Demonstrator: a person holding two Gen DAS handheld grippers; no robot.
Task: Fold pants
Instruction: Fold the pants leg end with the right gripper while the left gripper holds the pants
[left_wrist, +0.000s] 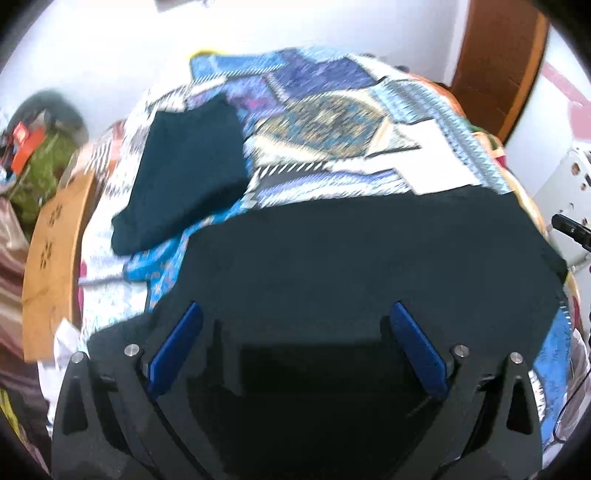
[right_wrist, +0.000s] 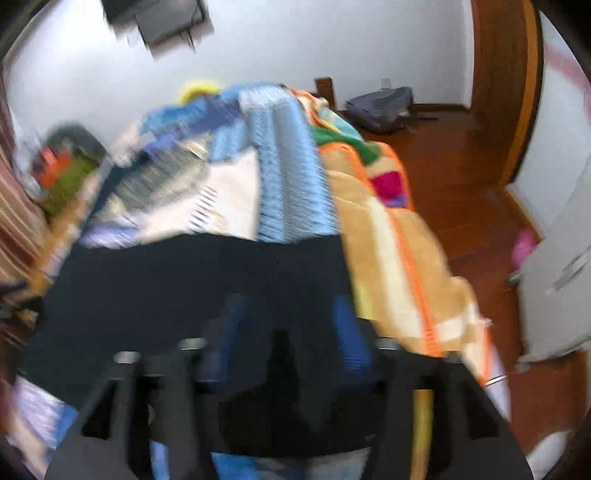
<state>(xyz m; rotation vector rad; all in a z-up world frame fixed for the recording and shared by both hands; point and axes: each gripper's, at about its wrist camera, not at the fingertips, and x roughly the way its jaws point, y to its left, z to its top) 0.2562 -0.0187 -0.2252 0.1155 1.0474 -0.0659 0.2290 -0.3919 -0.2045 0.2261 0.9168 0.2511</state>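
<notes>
The pants (left_wrist: 351, 258) lie as a dark, flat panel on the patchwork bedspread (left_wrist: 325, 122) at the near edge of the bed, directly beneath and ahead of both grippers. In the left wrist view the panel runs crosswise, its long axis parallel to the near edge; its far edge is a fairly straight line across the bedspread. A second dark garment (left_wrist: 184, 173), already compact, rests toward the far left part of the bed, apart from the pants.

Left gripper (left_wrist: 295, 314): jaws wide, both blue pads visible and spread over the cloth, nothing between them. No pad presses on the fabric.

Right gripper (right_wrist: 288, 306): view blurred; the blue fingers (right_wrist: 347, 332) stand apart with only dark cloth visible behind the gap. No fold of fabric appears pinched, so it reads as released and parted to a middling width.

In the right wrist view the right end of the pants (right_wrist: 184, 288) meets an orange blanket (right_wrist: 399, 258) that drapes over the right side of the bed toward the wooden floor (right_wrist: 461, 177).

Judgement: the fold along the near edge appears laid down. Both grippers sit equally near the panel. The next fold would likely bring one short end across to the other, along the long axis.
</notes>
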